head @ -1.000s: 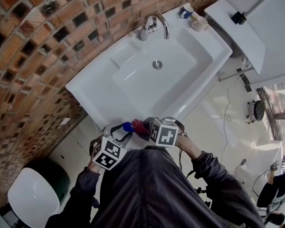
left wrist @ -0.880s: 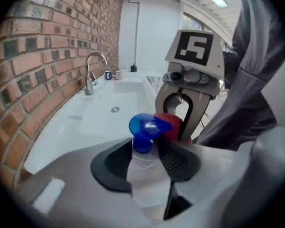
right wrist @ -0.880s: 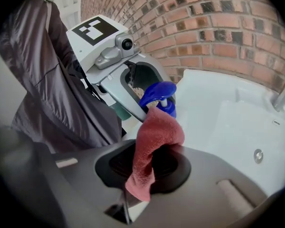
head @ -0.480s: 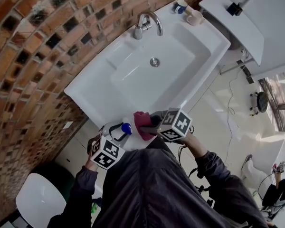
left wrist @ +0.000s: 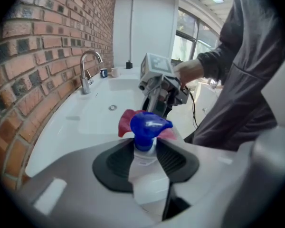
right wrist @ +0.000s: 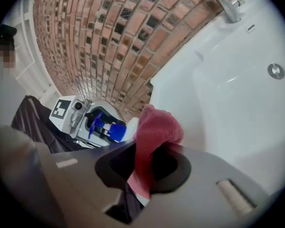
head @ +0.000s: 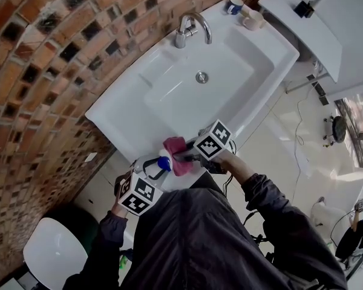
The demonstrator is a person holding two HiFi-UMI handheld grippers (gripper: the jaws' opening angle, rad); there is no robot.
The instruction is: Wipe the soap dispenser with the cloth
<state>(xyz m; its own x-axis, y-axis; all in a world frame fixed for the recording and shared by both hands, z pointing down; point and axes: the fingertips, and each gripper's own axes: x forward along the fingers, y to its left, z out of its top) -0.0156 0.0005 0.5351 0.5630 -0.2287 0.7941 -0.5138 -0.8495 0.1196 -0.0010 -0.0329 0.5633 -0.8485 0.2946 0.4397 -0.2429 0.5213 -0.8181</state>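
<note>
The soap dispenser (head: 163,161) is a white bottle with a blue pump head (left wrist: 147,126). My left gripper (head: 152,167) has the bottle (left wrist: 143,161) between its pads, and its jaws are closing on it. The red cloth (head: 176,152) hangs folded from my right gripper (head: 187,157), which is shut on it. In the head view the cloth lies against the blue pump head, in front of the sink's near edge. The right gripper view shows the cloth (right wrist: 154,132) between the jaws and the dispenser (right wrist: 109,129) just to its left.
A white sink (head: 127,110) with a chrome tap (head: 190,29) and a drain (head: 201,77) stands against a brick wall (head: 42,59). Two cups (head: 235,6) sit on its far right corner. A white round seat (head: 51,252) is at lower left.
My right gripper has rolled and carried the cloth left to the dispenser's pump head. The left gripper has kept the bottle in place.
</note>
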